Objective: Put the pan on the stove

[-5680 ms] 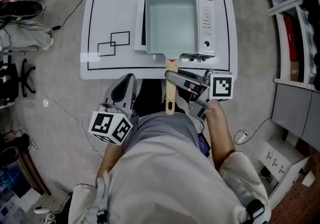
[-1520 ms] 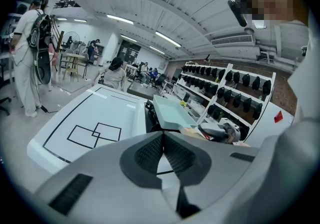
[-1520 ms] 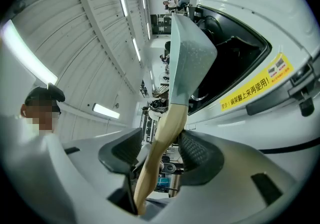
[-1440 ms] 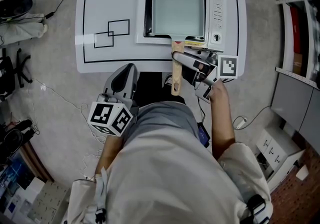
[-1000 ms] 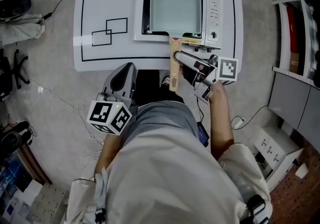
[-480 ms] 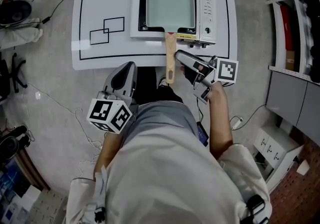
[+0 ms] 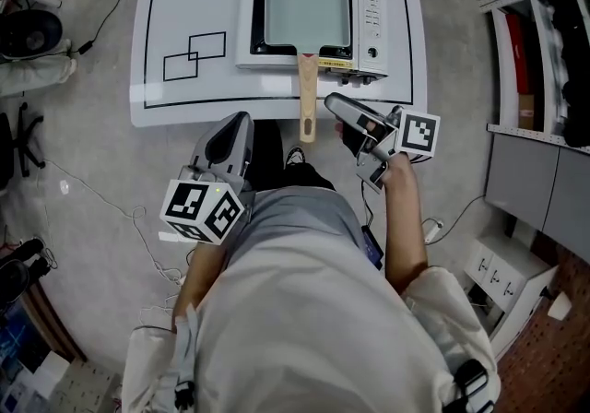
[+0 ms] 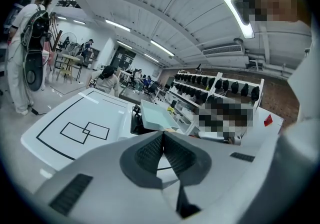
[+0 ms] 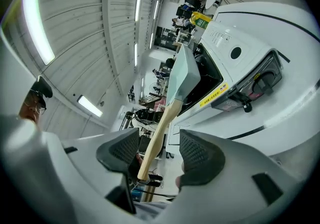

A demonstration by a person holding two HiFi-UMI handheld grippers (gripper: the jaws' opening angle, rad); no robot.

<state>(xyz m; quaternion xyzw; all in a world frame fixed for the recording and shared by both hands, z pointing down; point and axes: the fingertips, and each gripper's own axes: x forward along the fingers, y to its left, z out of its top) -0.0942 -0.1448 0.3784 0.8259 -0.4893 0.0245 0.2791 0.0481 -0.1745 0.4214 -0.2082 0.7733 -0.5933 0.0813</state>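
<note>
Head view: pan (image 7: 307,1) sits on the stove (image 7: 371,15), its wooden handle (image 7: 306,98) poking off the stove's front edge twd the person. Right gripper (image 7: 336,107) is just right of the handle, not touching. Left gripper (image 7: 240,125) is further out, front-left of the stove. Left gripper view: pads (image 8: 150,150) pressed together, nothing btwn. Right gripper view: jaws wide apart, the handle shows thru the gap w/o contact.
</note>
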